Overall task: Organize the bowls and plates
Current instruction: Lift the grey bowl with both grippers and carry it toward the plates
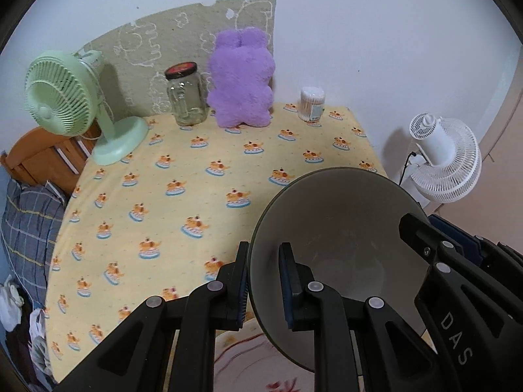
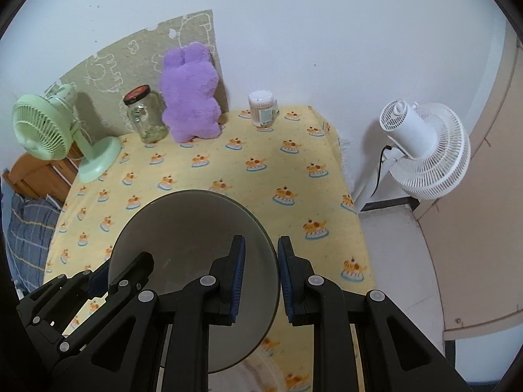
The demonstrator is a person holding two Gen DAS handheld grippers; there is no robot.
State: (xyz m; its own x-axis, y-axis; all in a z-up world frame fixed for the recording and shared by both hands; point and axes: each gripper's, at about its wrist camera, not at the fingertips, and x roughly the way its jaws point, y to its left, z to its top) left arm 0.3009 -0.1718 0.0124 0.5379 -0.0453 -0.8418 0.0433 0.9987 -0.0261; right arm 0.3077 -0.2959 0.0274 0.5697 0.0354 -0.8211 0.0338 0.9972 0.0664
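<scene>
Above the yellow tablecloth with its print of orange figures (image 1: 196, 163), held clear of the surface: one deep grey bowl with a pale inside (image 1: 343, 245), gripped at opposite sides of its rim. Left gripper (image 1: 264, 281) clamped on the bowl's left wall, one blue-padded finger outside, the other inside. Right gripper (image 2: 260, 277) pinching the right wall likewise, its inner pad within the bowl and its outer pad just past the rim; a sliver of gap hard to rule out, yet probably shut on the wall. Two grips most likely chosen to keep a wide, smooth vessel level and stop it from swinging on a single pinch.

Below the bowl, at the near edge of the table, a light plate with reddish markings (image 1: 242, 362), partly hidden; likely the stacking spot, bowl onto plate, though not certain.

Ranged along the back by the wall, well apart from the work: mint-green desk fan (image 1: 62, 98), clear glass jar with a dark lid (image 1: 186, 98), purple plush toy (image 1: 242, 81), tub of cotton swabs (image 1: 312, 103). Off the table to the right, a white fan (image 2: 425, 150).
</scene>
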